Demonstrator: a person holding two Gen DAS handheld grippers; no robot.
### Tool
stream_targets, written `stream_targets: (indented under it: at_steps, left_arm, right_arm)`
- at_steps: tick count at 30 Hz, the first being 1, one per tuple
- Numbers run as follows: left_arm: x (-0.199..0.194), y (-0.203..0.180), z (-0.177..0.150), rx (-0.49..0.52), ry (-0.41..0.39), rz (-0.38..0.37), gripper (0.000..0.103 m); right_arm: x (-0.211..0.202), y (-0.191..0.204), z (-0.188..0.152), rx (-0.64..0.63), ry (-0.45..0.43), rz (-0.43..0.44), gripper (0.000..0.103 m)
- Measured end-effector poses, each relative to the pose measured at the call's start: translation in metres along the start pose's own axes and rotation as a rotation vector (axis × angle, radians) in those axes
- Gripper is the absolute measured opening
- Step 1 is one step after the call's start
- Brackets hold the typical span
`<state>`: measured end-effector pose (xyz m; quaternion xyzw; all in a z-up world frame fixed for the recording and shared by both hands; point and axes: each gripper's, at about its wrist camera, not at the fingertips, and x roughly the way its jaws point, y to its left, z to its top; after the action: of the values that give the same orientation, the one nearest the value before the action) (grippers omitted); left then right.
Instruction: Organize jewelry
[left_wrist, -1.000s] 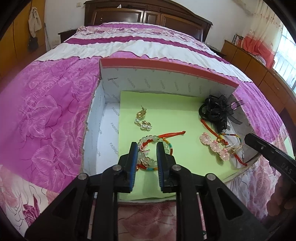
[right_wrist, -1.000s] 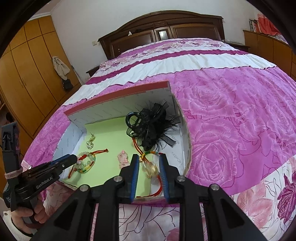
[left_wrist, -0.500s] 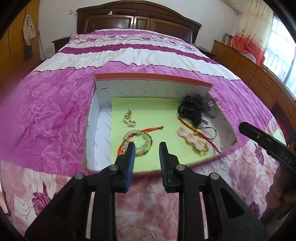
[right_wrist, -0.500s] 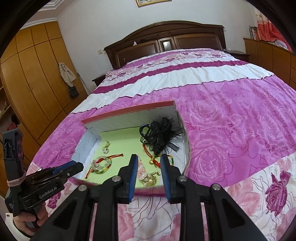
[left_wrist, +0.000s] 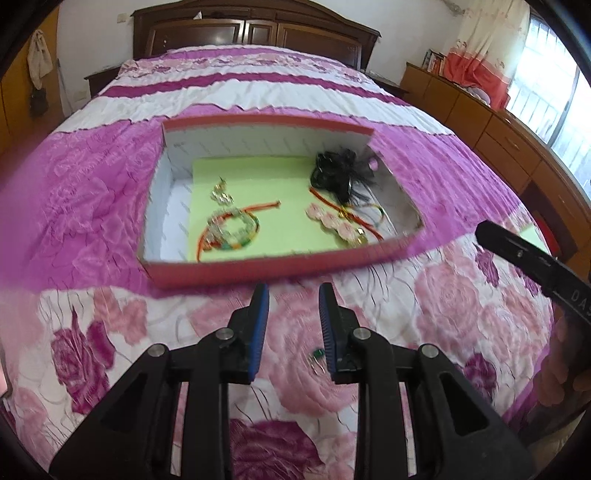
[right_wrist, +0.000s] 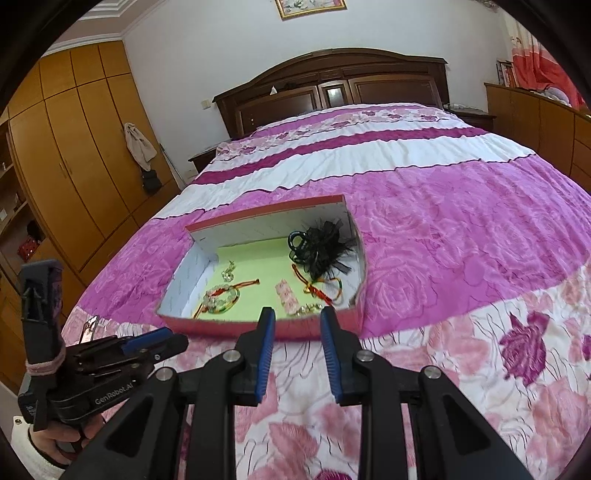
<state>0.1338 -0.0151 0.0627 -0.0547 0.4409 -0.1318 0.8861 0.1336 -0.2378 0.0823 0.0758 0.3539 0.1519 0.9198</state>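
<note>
Jewelry box (left_wrist: 280, 271) lies beyond both empty, parted tongs (left_wrist: 293, 295).

We see a quilted cloth bedspread (left_wrist: 110, 192), a matt cardboard box (left_wrist: 258, 271) lined with green paper (left_wrist: 258, 177), and a glossy wooden headboard (right_wrist: 332, 85).

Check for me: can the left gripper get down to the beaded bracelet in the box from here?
Probably yes. The left gripper is empty, jaws apart, just outside the open-topped box; the beaded bracelet lies uncovered on the green liner.
</note>
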Motion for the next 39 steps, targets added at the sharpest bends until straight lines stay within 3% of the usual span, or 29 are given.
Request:
stream_targets:
  at_steps: [31, 34, 36, 39]
  left_arm:
    - [0.048, -0.024, -0.039, 0.031, 0.137, 0.031, 0.018]
    - [0.051, -0.026, -0.041, 0.047, 0.138, 0.044, 0.014]
    - [0.052, -0.028, -0.042, 0.059, 0.136, 0.049, 0.006]
    - [0.054, -0.029, -0.042, 0.068, 0.135, 0.051, 0.004]
  right_arm:
    - [-0.013, -0.052, -0.051, 0.118, 0.067, -0.028, 0.028]
    - [-0.011, -0.055, -0.052, 0.124, 0.071, -0.028, 0.028]
    - [-0.011, -0.056, -0.053, 0.128, 0.073, -0.027, 0.028]
    - [-0.01, -0.057, -0.055, 0.131, 0.077, -0.026, 0.028]
